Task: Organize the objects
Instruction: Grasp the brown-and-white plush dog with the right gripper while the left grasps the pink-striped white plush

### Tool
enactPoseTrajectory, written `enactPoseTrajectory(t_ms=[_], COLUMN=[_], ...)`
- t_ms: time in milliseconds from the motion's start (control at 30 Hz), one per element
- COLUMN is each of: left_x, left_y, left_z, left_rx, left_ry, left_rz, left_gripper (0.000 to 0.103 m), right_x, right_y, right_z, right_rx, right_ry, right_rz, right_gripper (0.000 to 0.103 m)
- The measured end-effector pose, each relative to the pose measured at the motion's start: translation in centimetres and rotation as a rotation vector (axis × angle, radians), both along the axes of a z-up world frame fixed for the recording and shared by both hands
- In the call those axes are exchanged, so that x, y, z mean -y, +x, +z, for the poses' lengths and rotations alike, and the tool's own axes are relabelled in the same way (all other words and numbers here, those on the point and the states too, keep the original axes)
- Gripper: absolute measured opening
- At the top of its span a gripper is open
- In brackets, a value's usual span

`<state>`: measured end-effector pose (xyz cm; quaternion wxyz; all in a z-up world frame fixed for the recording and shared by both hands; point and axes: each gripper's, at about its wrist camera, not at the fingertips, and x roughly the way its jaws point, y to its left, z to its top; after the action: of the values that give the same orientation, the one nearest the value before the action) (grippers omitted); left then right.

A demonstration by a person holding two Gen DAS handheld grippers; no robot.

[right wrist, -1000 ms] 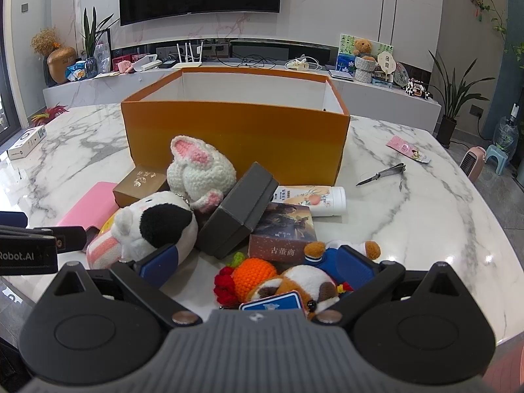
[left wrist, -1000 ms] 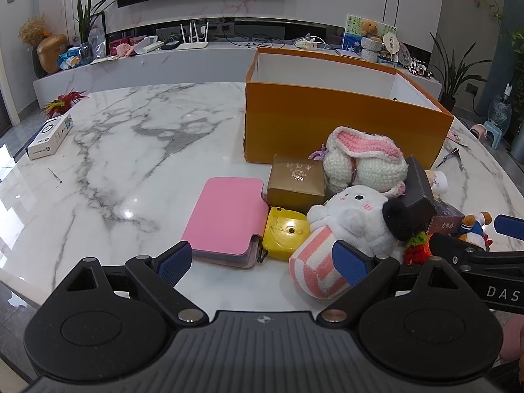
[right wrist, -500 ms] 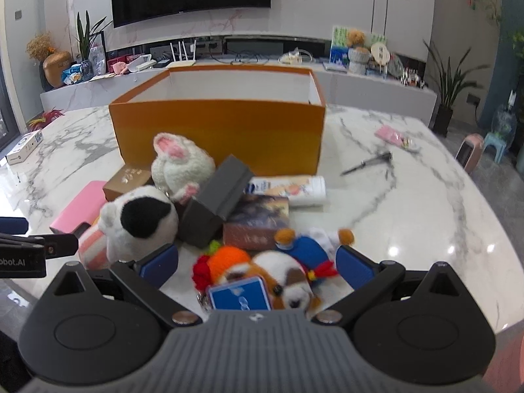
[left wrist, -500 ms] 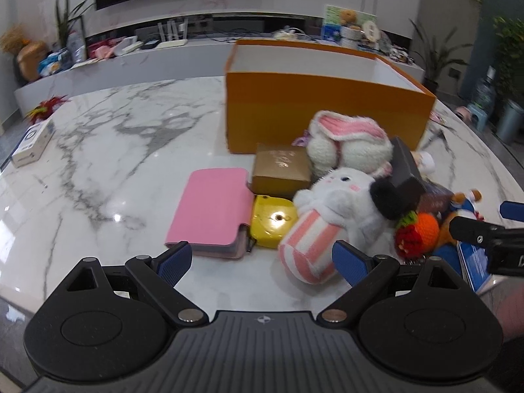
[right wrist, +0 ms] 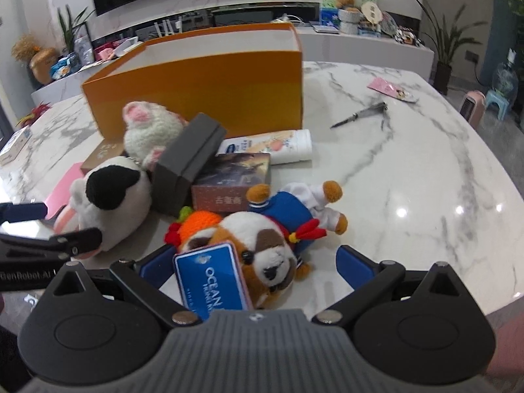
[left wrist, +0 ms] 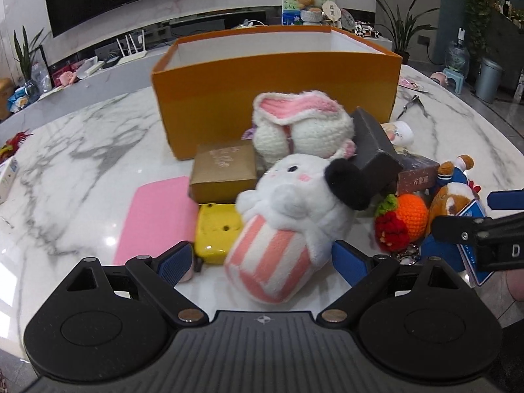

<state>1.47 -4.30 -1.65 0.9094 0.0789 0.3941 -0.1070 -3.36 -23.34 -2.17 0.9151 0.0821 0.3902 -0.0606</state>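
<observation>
A pile of objects lies on the marble table in front of an open orange box [left wrist: 275,88] [right wrist: 203,88]. My left gripper [left wrist: 262,262] is open around the pink-striped end of a white plush with a black ear [left wrist: 294,209] [right wrist: 108,196]. My right gripper [right wrist: 255,262] is open around a brown-and-white plush dog in blue [right wrist: 262,239] with a blue tag [right wrist: 213,278]. Nearby lie a crocheted bunny [left wrist: 301,124], a gold box [left wrist: 222,170], a yellow case [left wrist: 216,232], a pink wallet [left wrist: 157,219], a dark grey box [right wrist: 186,160], a book [right wrist: 235,183], a tube [right wrist: 271,145] and an orange crochet toy [left wrist: 402,219].
A metal tool [right wrist: 360,114] and a pink card [right wrist: 391,88] lie on the table to the right. A small white box [right wrist: 13,144] sits at the far left. A TV console with clutter stands behind the table.
Both grippers have moved forward and down toward the pile. The left has closed in on the striped plush, the right on the plush dog. Both stay open.
</observation>
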Motion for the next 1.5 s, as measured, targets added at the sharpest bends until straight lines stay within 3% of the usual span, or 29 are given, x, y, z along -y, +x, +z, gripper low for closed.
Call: enactPoseTrajectory(t_ms=[200, 267, 533, 667, 867, 1267, 1500], left_x=[0.9, 0.9, 0.8, 0.6, 0.3, -0.4, -1.6], left_y=[0.0, 0.1, 0.3, 0.3, 0.3, -0.3, -0.9], left_z=[-0.6, -0.7, -0.9, -1.1, -1.0, 0.0, 1.1], left_rx=[0.009, -0.001, -0.009, -0.019, -0.020, 0.024, 0.067], left_ry=[0.025, 0.006, -0.024, -0.034, -0.061, -0.105, -0.171], left_rz=[-0.025, -0.037, -0.022, -0.016, -0.010, 0.009, 0.024], left_gripper=[0.103, 0.089, 0.088, 0.085, 0.080, 0.078, 0.075], right_x=[1.0, 1.5, 3.0, 3.4, 3.5, 4.8, 5.3], right_y=[0.8, 1.1, 1.4, 1.4, 1.0, -0.4, -1.3], right_z=[-0.2, -0.4, -1.2, -1.2, -0.9, 0.2, 1.3], right_rx=[0.008, 0.000, -0.009, -0.012, 0.014, 0.093, 0.158], right_ry=[0.141, 0.206, 0.354, 0.332, 0.344, 0.402, 0.433], right_rz=[-0.052, -0.086, -0.161, -0.190, -0.174, -0.176, -0.174], right_gripper=[0.102, 0.102, 0.099, 0.076, 0.063, 0.061, 0.061])
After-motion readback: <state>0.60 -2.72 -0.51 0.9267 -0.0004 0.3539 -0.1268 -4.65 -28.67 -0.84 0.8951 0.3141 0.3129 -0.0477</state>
